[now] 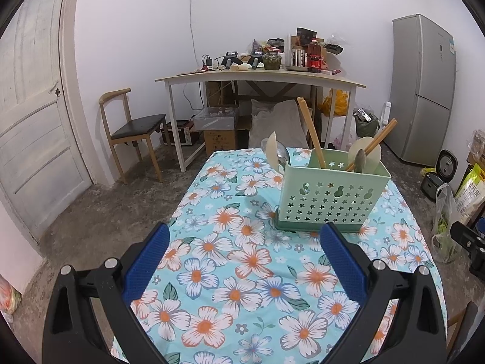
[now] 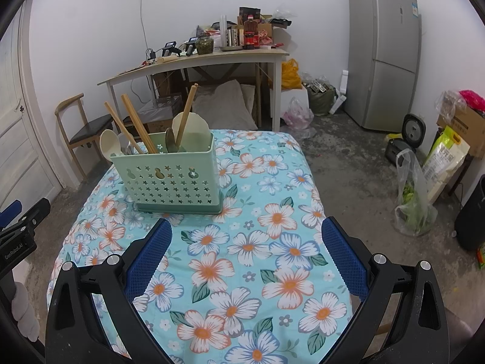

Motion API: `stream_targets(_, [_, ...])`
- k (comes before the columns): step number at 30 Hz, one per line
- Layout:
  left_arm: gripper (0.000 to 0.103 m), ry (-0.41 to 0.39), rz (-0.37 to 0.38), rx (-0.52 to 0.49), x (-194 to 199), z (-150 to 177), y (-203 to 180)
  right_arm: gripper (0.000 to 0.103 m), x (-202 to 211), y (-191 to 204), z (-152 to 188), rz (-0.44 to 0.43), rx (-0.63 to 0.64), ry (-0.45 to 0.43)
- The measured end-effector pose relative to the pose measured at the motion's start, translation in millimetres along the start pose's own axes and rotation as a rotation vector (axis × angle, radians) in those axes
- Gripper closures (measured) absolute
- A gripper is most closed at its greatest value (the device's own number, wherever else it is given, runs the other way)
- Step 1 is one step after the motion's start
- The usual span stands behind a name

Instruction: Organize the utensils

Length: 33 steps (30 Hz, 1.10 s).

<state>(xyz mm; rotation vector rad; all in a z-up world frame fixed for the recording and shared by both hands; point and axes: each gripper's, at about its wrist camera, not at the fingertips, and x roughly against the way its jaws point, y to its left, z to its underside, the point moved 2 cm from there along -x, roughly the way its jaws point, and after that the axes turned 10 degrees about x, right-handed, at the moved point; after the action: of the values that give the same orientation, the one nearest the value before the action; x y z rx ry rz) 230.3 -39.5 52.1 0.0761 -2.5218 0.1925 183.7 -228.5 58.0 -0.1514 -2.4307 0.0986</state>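
The left tool (image 1: 244,236) hangs spread wide over the flowered tabletop (image 1: 230,273), gripping nothing. Right of centre in its view stands the green caddy (image 1: 330,194), with chopsticks (image 1: 312,133) and spoons (image 1: 360,159) inside. The right tool (image 2: 247,233) is likewise spread and bare, caddy at upper left.
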Motion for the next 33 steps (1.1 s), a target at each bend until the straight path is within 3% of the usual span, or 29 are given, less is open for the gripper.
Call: stream_targets(33, [0.006,0.0,0.002,-0.001,0.1,-1.0,0.5,0.008,0.1,0.9,-1.5,-0.007,0.005,-0.001])
